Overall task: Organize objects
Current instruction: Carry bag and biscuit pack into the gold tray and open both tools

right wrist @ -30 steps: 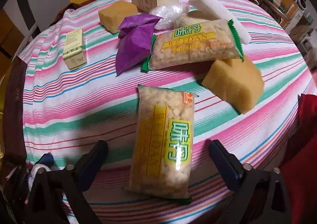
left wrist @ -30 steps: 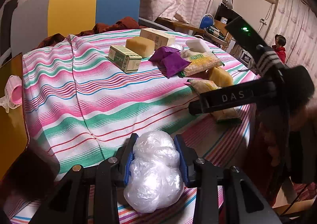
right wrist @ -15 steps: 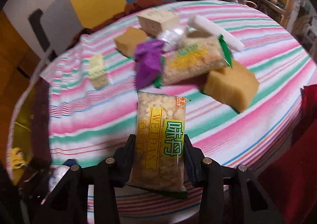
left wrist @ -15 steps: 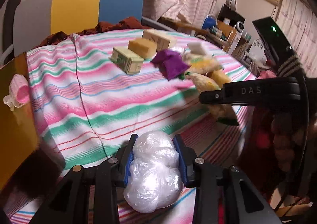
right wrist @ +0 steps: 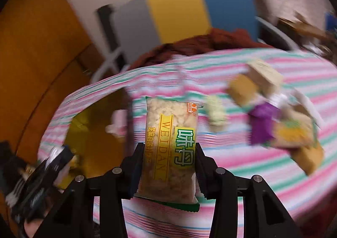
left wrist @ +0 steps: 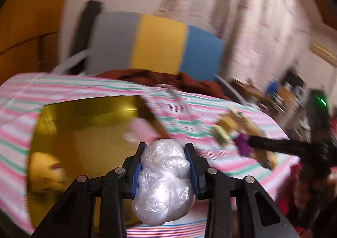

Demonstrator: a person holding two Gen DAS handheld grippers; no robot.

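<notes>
Striped cloth in pink, green and white covers the round table (left wrist: 210, 111), and behind it stands a panel (left wrist: 160, 46) of grey, yellow and blue blocks against pale patterned curtains (left wrist: 242, 16). Both views are smeared by motion, so the far items read only as shapes. At about 9 o'clock of the table in the left wrist view sits an open yellow bin (left wrist: 84, 132) with something yellow lying inside it near its 8 o'clock edge. A dark red cloth (right wrist: 200, 44) is heaped at the table's far rim.

The left gripper (left wrist: 165, 166) has its jaws clamped on a ball of crumpled clear plastic wrap (left wrist: 163, 183), glossy and whitish, held above the bin's near right corner.

The right gripper (right wrist: 169, 168) has its jaws pressed against the sides of a clear snack packet (right wrist: 170, 149), held upright off the table. Its yellow band reads "WEIDAN", with large green Chinese characters beside it and a small red logo at the top corner; pale crumbly pieces show through. At 2 o'clock from the packet lie a purple bag (right wrist: 261, 124), tan blocks and a second packet, too blurred to read.
</notes>
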